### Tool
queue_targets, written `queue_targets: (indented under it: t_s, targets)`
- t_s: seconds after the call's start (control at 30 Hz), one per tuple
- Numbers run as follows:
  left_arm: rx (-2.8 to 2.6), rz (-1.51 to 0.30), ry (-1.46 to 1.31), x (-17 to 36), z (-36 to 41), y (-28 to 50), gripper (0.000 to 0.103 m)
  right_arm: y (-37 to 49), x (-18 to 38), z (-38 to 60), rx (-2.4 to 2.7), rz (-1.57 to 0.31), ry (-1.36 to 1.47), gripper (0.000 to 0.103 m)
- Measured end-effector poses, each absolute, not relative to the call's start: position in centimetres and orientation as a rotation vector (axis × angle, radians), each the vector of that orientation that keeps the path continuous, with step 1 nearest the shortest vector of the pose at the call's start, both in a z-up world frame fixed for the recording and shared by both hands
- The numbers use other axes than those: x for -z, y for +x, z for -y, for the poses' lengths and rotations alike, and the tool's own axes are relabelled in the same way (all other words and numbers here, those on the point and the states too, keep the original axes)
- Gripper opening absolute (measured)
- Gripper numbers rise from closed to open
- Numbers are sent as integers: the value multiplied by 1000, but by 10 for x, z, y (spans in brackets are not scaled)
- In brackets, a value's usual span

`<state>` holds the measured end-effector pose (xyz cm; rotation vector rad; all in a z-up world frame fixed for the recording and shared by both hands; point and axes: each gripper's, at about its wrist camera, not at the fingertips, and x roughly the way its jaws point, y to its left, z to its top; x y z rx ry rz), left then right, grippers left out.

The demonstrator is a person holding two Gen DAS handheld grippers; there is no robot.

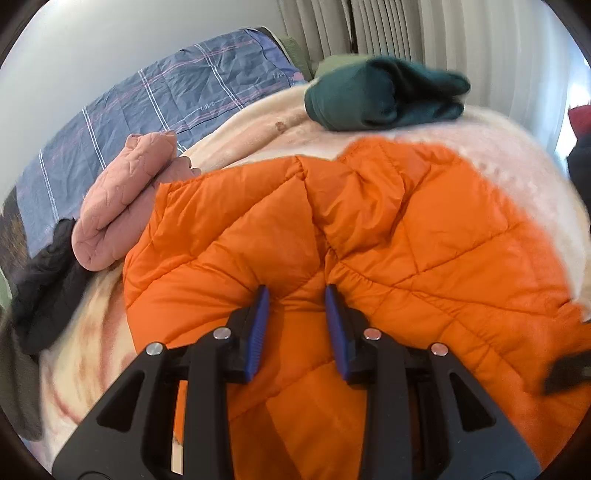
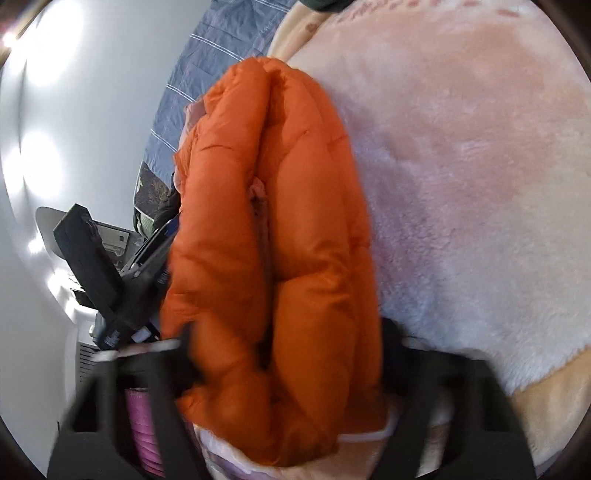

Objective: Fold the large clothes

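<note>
Orange quilted jacket (image 1: 369,229) lying on a bed, on a cream and pink fleece blanket (image 1: 517,177) with a soft, napped pile. The jacket shell is smooth and slightly glossy, stitched into puffed diamond panels; in the left wrist view it spreads broad and rumpled, while in the right wrist view it appears as a thick, rounded fold (image 2: 280,258) of several padded layers.

Left tool (image 1: 297,291): black frame with ribbed blue pads (image 1: 258,325), pressed on a pinched ridge of the jacket's fabric that puckers between them.

Right tool (image 2: 284,369): black and motion-blurred; the bulky fold fills the gap between its fingers and hides the pads, so whether they press on the jacket cannot be told. In the left wrist view only a dark blurred corner of it shows at the right edge (image 1: 569,369).

Beyond the jacket: a folded pink quilted garment (image 1: 125,206), a folded dark green garment (image 1: 384,96), a crumpled black garment (image 1: 48,280), and a blue checked sheet (image 1: 147,103) with creases. Pleated curtains (image 1: 388,29) hang behind, cut off by the lens rim. Objects by the white wall in the right wrist view are too small to identify.
</note>
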<state>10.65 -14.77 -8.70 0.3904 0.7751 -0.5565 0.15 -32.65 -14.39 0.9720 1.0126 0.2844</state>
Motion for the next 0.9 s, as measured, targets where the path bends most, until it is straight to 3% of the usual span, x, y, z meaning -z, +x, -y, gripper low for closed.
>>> queue_targets:
  t_s: [0.07,0.1,0.17,0.27,0.6,0.67,0.73,0.8,0.9]
  targets:
    - [603,-794,253,78,128,113,44,-6,146,330,-293,-994,990,44]
    - [623,-805,121,72,109,120,55,-9,148,331,-297,-990,998,43]
    - [590,-808,-61,65,74,130,63,-11,150,330,-300,-983,995,43]
    - [481,-808,-68,66,47,133,82,-12,147,322,-286,-974,943,43]
    - [681,-1005,-302,124,21,119,99,-14,142,306,-268,-957,862,47]
    - [755,-1069,-405,140,22,129,99,-15,136,301,-261,-949,835,45]
    - [787,-1087,-488,151,27,135,93,-18,127,295,-229,-917,758,39]
    - [784,-1012,-386,133,39,129,70,-21,107,277,-175,-865,602,30]
    - [795,-869,-234,86,62,124,55,-17,83,265,-155,-791,491,26]
